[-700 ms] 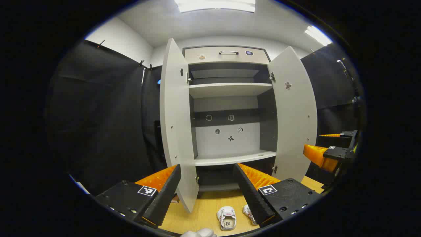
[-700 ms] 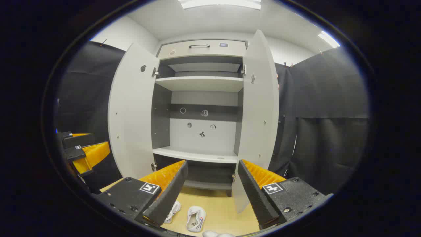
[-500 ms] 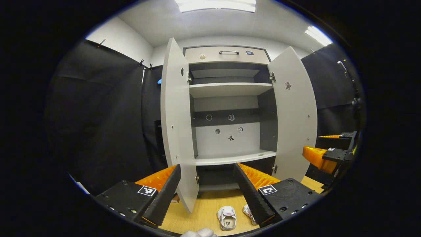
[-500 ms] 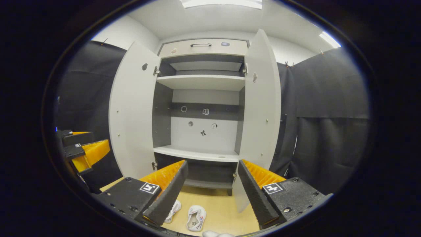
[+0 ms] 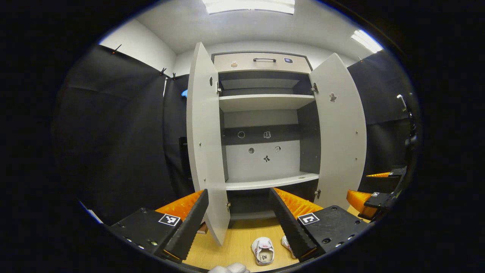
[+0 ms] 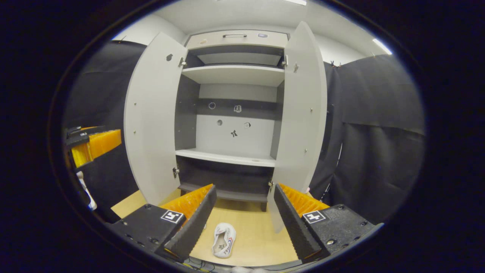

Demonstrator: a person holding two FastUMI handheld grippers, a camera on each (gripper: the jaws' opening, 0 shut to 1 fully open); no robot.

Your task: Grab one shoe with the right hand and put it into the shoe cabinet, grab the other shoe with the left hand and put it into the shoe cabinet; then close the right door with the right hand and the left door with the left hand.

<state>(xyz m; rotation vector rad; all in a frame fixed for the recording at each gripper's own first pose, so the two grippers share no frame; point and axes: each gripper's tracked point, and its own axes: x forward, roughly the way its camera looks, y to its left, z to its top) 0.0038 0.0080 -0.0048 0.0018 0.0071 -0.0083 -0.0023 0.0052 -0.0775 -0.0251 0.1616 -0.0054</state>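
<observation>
Both shoes [image 5: 263, 250] lie on the pale wooden floor [image 5: 235, 242] at six o'clock in the left gripper view, in front of the cabinet [image 5: 265, 125], whose two doors stand wide open at twelve. Black cloth walls flank it under ceiling lights [image 5: 248, 5]. The left gripper [image 5: 238, 223] and right gripper [image 6: 244, 223] both have jaws spread, holding nothing.

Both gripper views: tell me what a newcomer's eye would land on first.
The tall cabinet stands straight ahead with both doors swung wide and its shelves bare. On the wooden floor in front of it lies a pair of white shoes, not yet picked up. Each hand-held gripper is open and holds nothing: the left faces the cabinet's foot, the right hangs over one shoe.
</observation>
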